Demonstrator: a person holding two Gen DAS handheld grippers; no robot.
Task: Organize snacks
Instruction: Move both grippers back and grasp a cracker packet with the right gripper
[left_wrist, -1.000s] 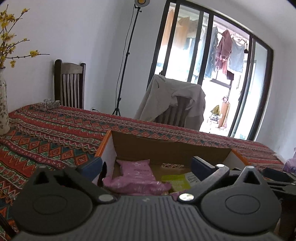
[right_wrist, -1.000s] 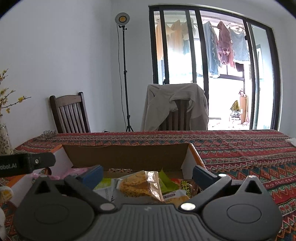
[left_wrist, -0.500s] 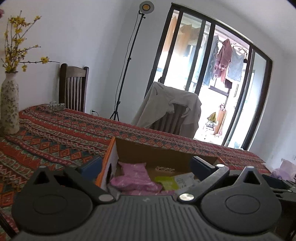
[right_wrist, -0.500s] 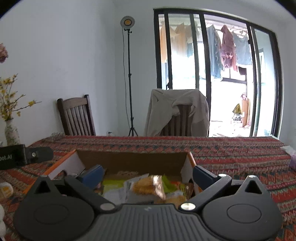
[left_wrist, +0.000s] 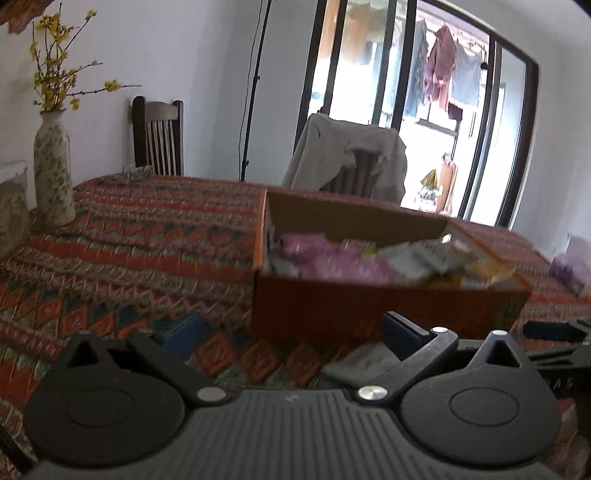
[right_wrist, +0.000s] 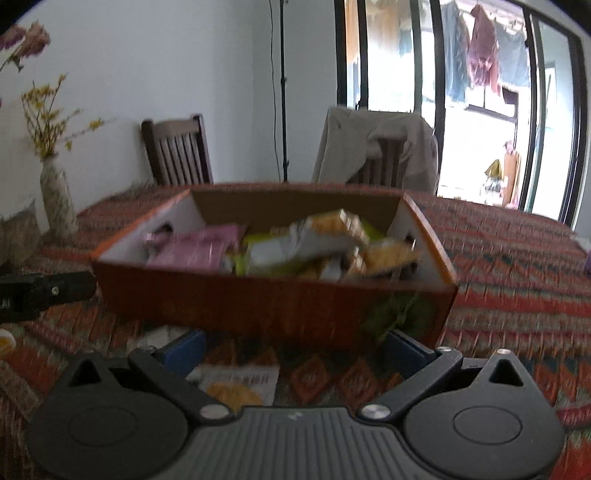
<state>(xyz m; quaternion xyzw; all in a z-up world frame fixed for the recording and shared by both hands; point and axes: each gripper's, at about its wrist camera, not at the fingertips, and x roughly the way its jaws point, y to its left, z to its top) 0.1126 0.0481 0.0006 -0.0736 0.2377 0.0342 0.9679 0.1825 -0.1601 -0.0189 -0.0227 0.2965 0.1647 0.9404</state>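
An orange cardboard box (left_wrist: 369, 306) (right_wrist: 258, 302) stands on the patterned tablecloth, filled with snack packets: a pink one (right_wrist: 195, 251) (left_wrist: 332, 258), a white and yellow one (right_wrist: 314, 236) and others. My left gripper (left_wrist: 291, 332) is open and empty, just in front of the box's left corner. My right gripper (right_wrist: 295, 343) is open and empty, in front of the box's near wall. A white packet with a yellow picture (right_wrist: 236, 384) lies on the cloth between the right fingers. A grey flat packet (left_wrist: 365, 365) lies near the left gripper's right finger.
A flowered vase (left_wrist: 51, 177) (right_wrist: 59, 199) with yellow twigs stands at the table's left. Two chairs (right_wrist: 177, 151) stand behind the table, one draped with a beige jacket (right_wrist: 376, 147). A lamp stand and glass doors are behind. A purple bag (left_wrist: 569, 266) lies at the right.
Both grippers have pulled back and up from over the box. The box's near wall and the cloth in front of it now show. Both stay open.
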